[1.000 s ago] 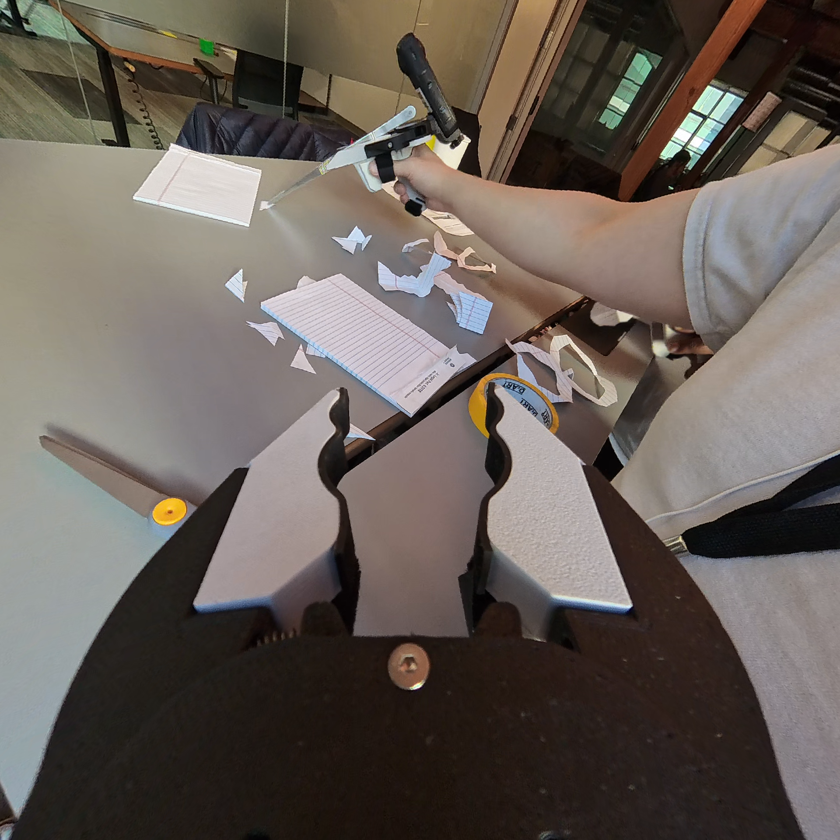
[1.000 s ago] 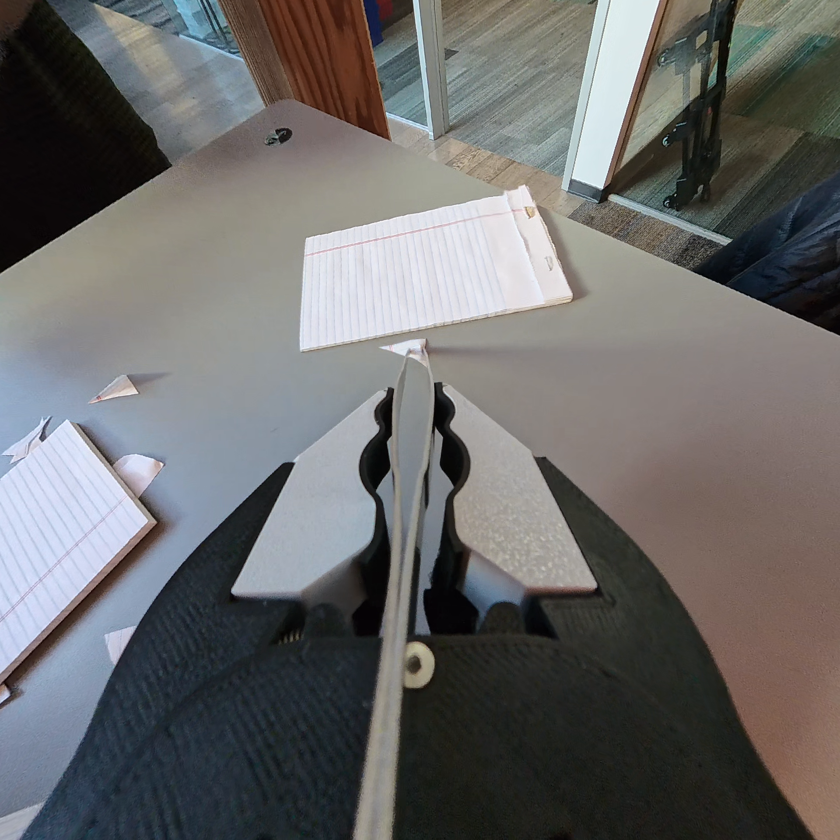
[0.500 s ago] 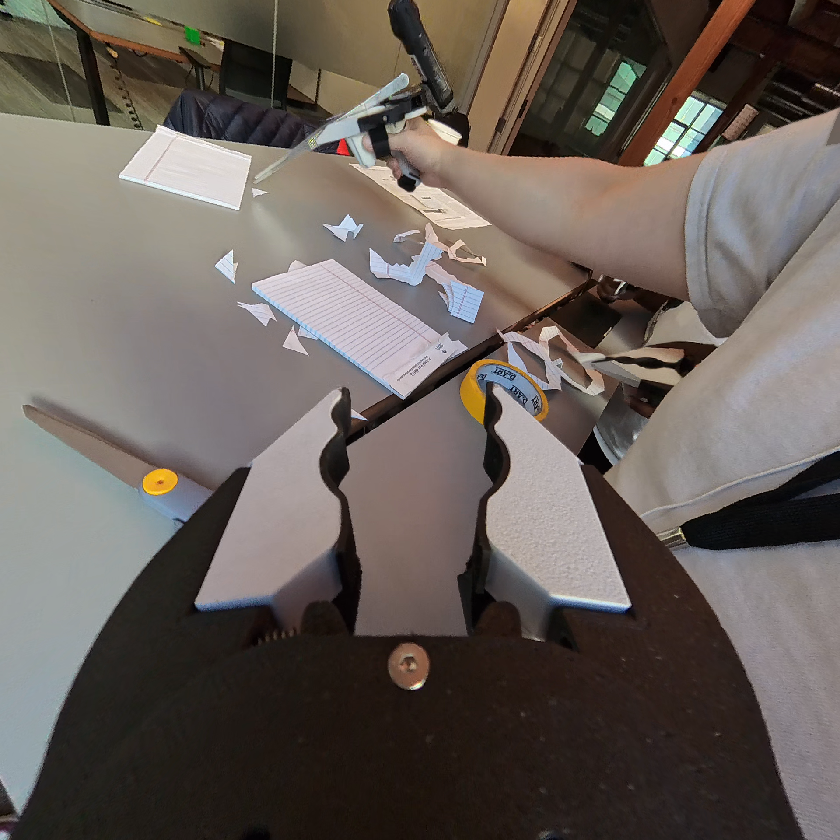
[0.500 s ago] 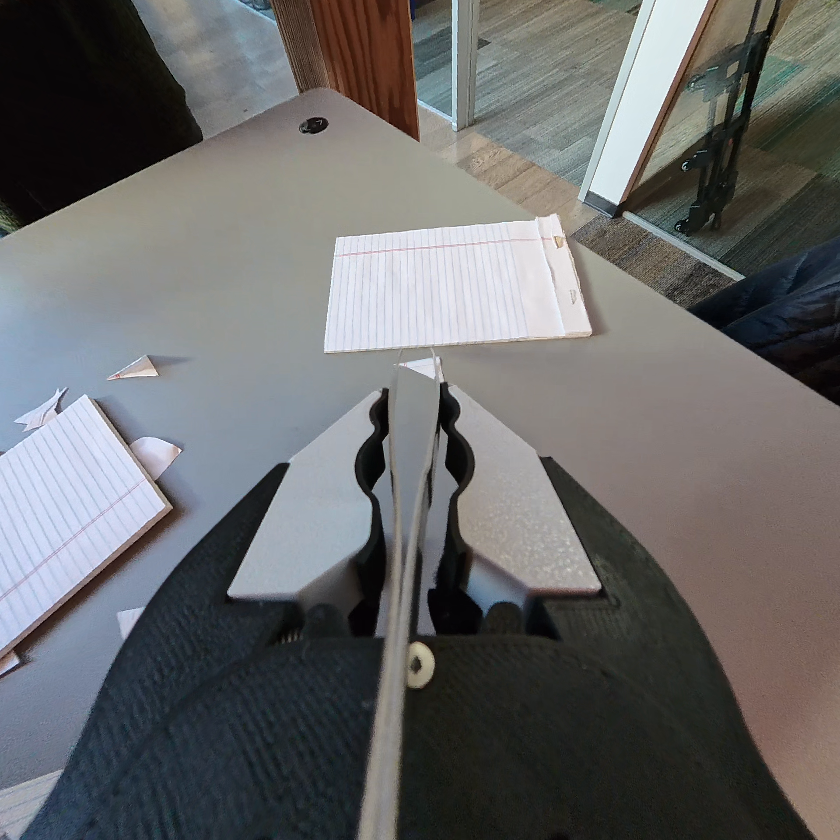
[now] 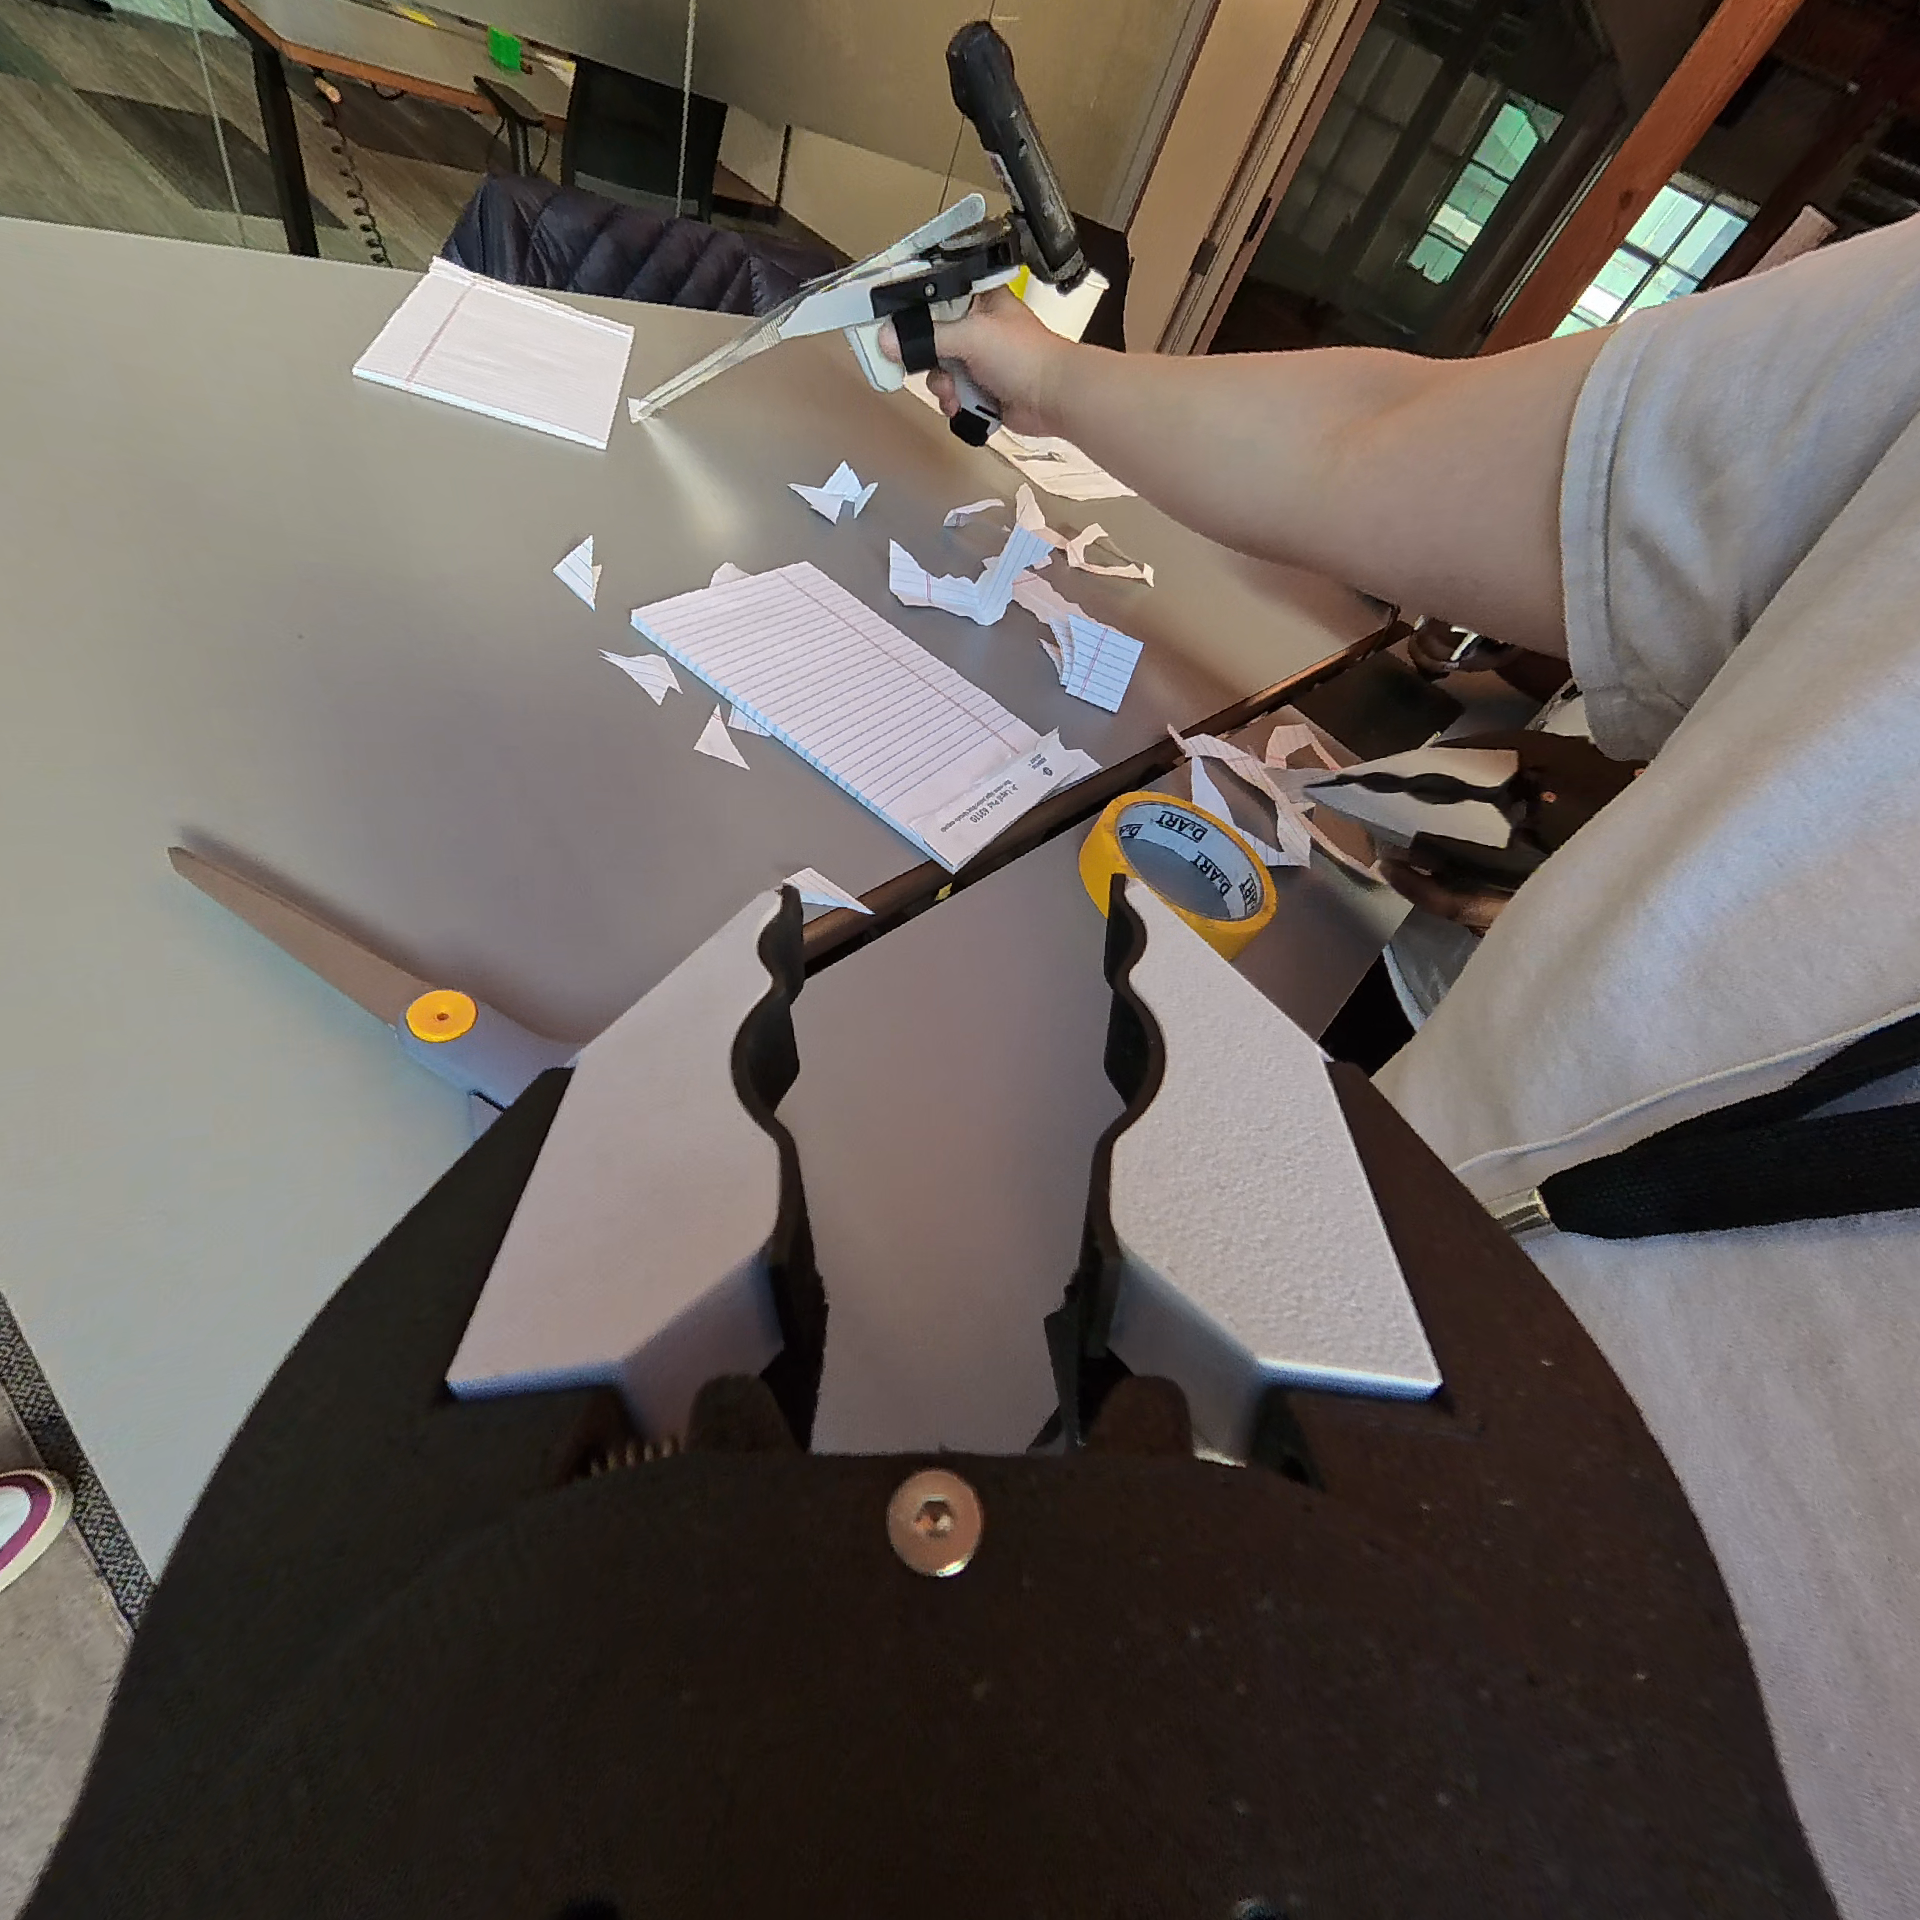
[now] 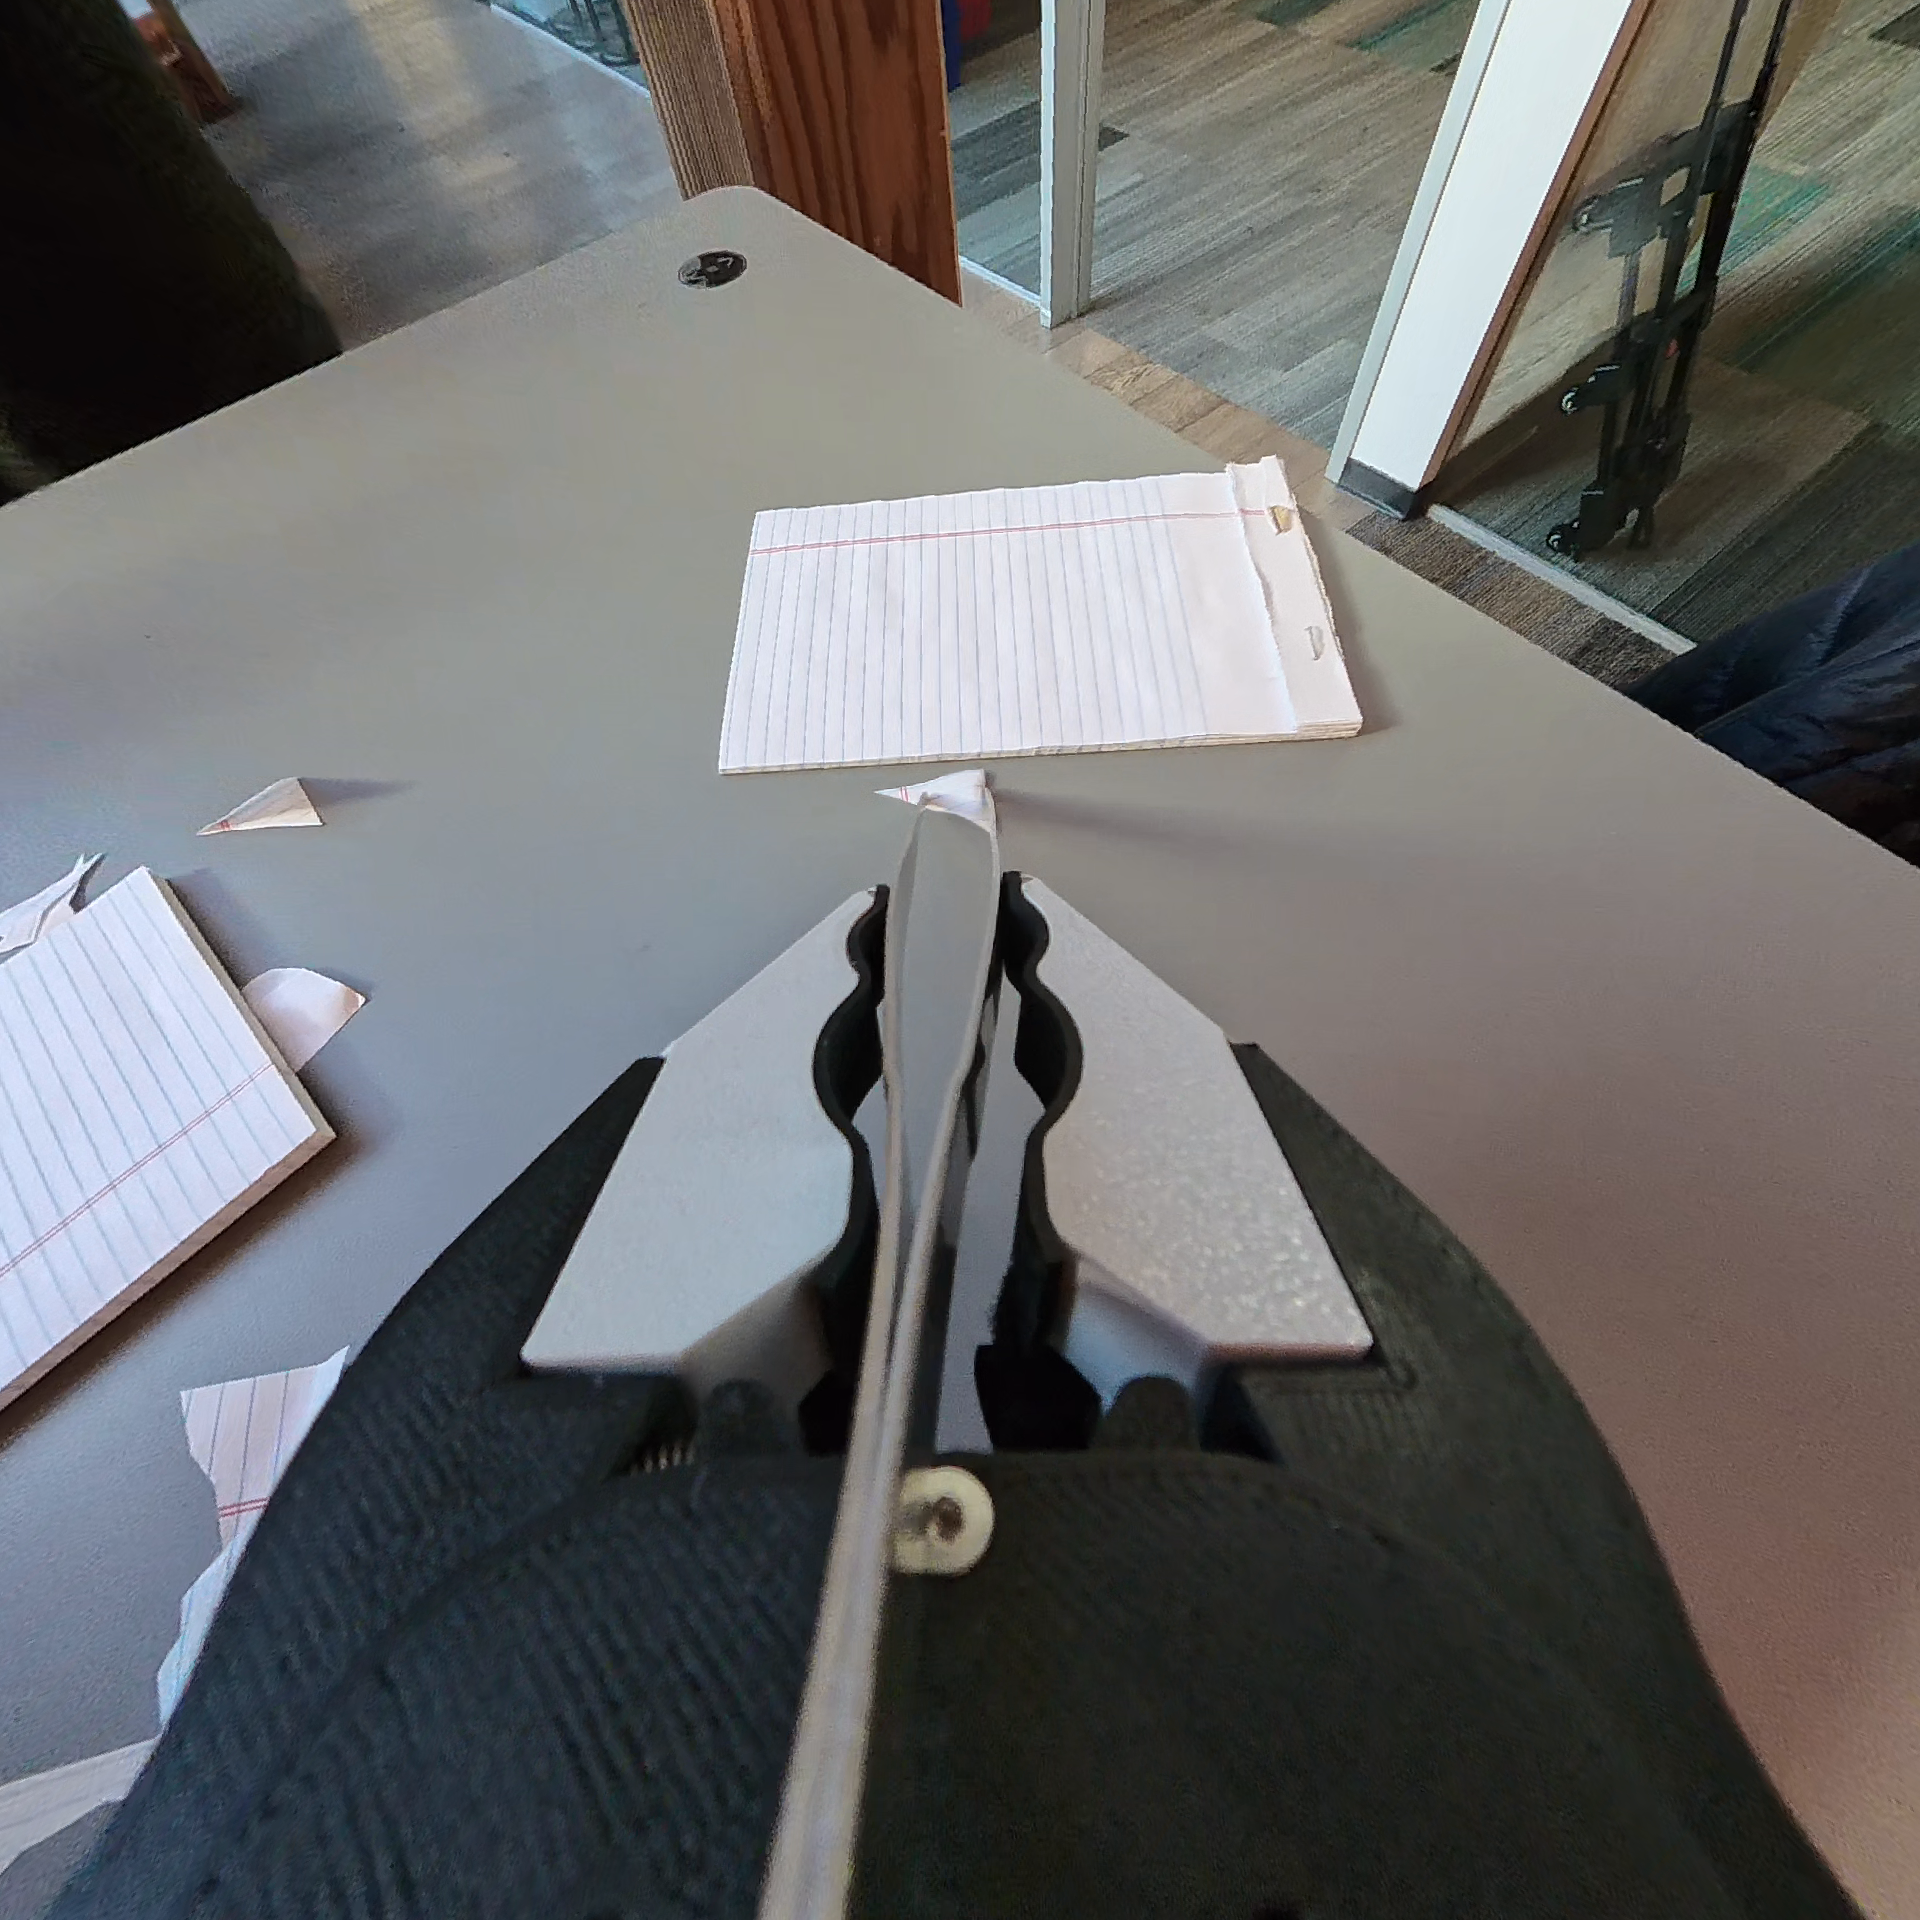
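We see long metal tweezers (image 6: 940,935), clamped in our right gripper (image 6: 935,904), tips pointing to 12 o'clock, pinching a small white paper scrap (image 6: 951,795) beside the lined notepad (image 6: 1018,623).

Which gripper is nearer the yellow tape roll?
Left. The left gripper hovers open with one fingertip just in front of the yellow tape roll. The right gripper is far across the table, shut on long tweezers near a lined notepad.
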A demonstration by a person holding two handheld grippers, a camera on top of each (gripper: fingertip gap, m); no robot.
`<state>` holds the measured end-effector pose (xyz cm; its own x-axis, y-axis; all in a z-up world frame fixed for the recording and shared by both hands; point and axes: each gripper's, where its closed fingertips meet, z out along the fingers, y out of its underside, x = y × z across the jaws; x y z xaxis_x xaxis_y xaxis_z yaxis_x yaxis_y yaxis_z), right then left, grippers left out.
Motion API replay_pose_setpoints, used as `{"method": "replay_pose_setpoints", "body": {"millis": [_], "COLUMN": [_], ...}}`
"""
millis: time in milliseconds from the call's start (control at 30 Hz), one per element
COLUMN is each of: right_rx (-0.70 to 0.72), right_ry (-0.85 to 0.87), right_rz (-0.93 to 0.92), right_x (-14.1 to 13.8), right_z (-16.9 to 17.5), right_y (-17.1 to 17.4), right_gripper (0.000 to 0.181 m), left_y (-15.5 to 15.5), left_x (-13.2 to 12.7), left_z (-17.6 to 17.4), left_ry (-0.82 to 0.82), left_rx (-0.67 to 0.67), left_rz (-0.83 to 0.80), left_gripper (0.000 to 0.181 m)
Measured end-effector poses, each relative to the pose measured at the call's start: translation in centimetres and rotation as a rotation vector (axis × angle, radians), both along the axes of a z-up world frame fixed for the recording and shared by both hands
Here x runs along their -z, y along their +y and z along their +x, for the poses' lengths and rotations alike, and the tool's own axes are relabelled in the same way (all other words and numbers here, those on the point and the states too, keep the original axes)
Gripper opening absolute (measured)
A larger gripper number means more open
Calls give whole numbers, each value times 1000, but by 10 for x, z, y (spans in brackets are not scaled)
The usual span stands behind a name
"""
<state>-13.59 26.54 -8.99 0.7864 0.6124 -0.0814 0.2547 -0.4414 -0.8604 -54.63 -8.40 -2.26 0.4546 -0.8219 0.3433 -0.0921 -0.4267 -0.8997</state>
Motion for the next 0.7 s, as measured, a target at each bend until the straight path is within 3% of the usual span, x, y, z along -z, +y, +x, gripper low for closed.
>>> {"method": "replay_pose_setpoints", "body": {"millis": [333,467,700], "right_rx": [43,44,3], "right_ry": [22,51,52], "right_rz": [-24,-2,87], "right_x": [-1,-13,-45], "right_z": [6,3,-40], "right_y": [-5,-8,14], "right_gripper": [16,17,17], "left_y": [-1,-1,-2], "left_x": [-2,-8,-2], "left_z": [8,8,14], "left_ry": [2,-5,-19], "left_rx": [43,48,70], "left_rz": [4,28,-3], "left_gripper": [57,57,57]}}
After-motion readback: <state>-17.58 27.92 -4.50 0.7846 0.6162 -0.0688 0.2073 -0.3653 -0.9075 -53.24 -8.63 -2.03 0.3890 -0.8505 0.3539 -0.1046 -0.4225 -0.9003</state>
